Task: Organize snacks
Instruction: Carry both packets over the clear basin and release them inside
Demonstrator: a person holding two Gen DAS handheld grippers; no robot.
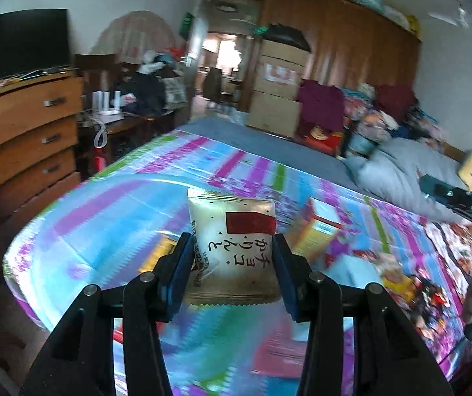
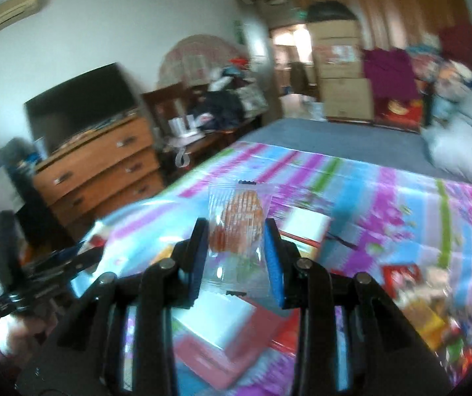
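Two snacks are clamped upright: left hand-held gripper (image 1: pixel 232 264) grips the beige packet (image 1: pixel 232 247), right hand-held gripper (image 2: pixel 236 250) the clear wrapper (image 2: pixel 236 227), the pink box (image 2: pixel 222 340) lying directly beneath it.

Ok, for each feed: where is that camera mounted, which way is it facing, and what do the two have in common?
Left wrist: behind the left gripper, facing across the bed to the doorway; its pads clamp a white snack packet; the other gripper shows at right.
Right wrist: behind the right gripper, same heading; it clamps a clear snack packet; a hand shows lower left.
Shared: colourful sheet, dresser, stacked cartons.
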